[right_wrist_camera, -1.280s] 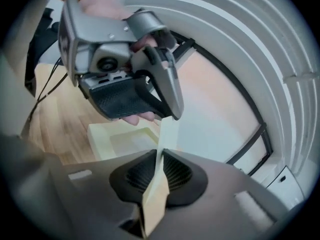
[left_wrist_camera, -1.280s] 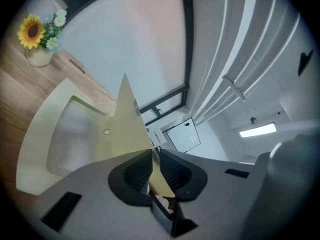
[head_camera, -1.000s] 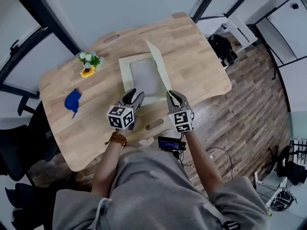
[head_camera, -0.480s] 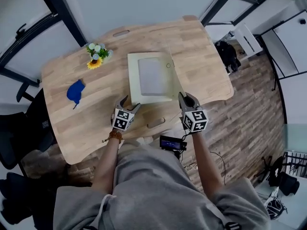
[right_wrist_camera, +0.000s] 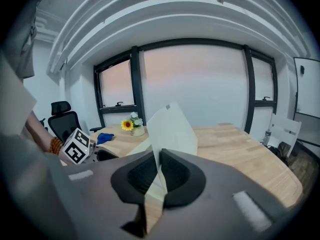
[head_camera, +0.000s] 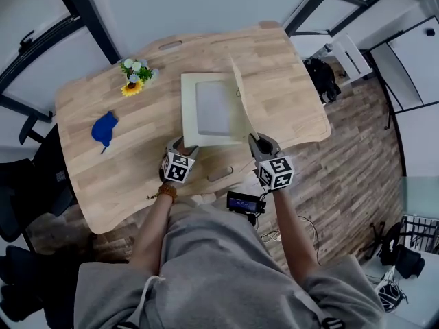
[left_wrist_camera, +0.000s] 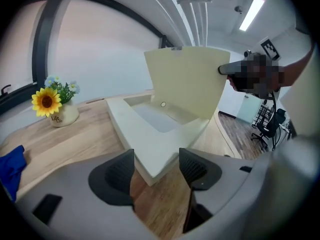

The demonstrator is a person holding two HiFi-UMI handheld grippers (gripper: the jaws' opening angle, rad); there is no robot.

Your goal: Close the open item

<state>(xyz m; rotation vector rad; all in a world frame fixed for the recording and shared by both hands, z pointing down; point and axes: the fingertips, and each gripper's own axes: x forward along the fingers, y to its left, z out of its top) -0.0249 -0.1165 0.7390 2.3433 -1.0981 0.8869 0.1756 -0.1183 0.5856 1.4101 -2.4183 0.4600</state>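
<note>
**Fingers (right_wrist_camera: 176,175) clamped on a thin cream lid (right_wrist_camera: 172,129)**

The right gripper (right_wrist_camera: 159,179) pinches the upright lid of the flat square cream box (head_camera: 188,115), near the wooden table's (head_camera: 103,177) front edge. The left gripper's (left_wrist_camera: 154,159) jaws, wide and closing, straddle its near corner (untouched).

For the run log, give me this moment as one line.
box: lid raised | right hand-held gripper: shut on lid | left hand-held gripper: jaws closing, box corner between them, untouched

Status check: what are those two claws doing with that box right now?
Right claw shut on lid, lid raised. Left claw closing, box corner between, untouched. Nothing blocking lid.
</note>
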